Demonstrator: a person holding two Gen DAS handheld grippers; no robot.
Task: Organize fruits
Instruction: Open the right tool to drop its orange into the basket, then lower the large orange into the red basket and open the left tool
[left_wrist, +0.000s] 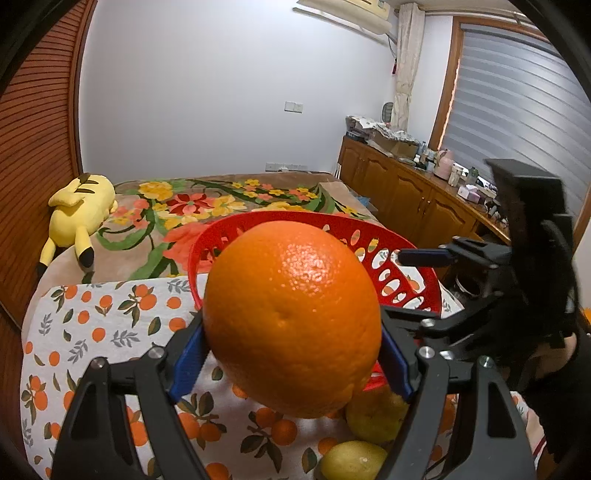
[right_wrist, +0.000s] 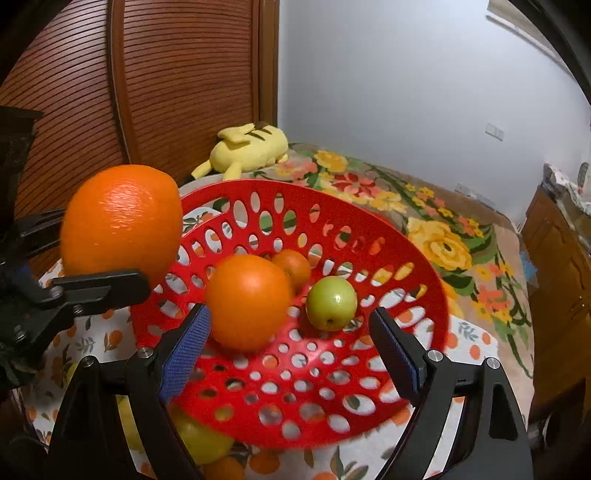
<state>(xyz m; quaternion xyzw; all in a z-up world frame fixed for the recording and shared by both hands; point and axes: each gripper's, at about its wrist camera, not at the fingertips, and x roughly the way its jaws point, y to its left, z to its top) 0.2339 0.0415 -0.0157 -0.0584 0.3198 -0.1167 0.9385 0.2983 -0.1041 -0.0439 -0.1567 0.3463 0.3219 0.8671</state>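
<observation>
Red plastic, pierced all over with oval holes: the fruit basket (right_wrist: 424, 295) already carries three pieces. In the right wrist view, from left to right, a big orange (right_wrist: 247, 301) sits near the middle, a smaller orange fruit (right_wrist: 295, 267) is tucked behind it toward one o'clock, and a green fruit (right_wrist: 331, 302) lies at about three o'clock of the big one. So part of the sorting looks done.

Work remains. A large orange (left_wrist: 291, 317) is held clear of the counter (left_wrist: 110, 325) at the basket's nine o'clock edge, not yet inside. In the left wrist view two yellow citrus fruits, probably lemons, wait on the orange-print cloth: one (left_wrist: 354, 461) at six o'clock of the held orange, the other (left_wrist: 376, 417) just to its right, beside the basket.

The left gripper (left_wrist: 291, 360) grasps the large orange, blue pads pressed on both flanks at mid-spread. The right gripper (right_wrist: 291, 350) is released, its fingers (right_wrist: 186, 350) spread wide over the basket's near side, nothing between them; the left pad stands close beside the big orange, though I cannot tell if it touches.
</observation>
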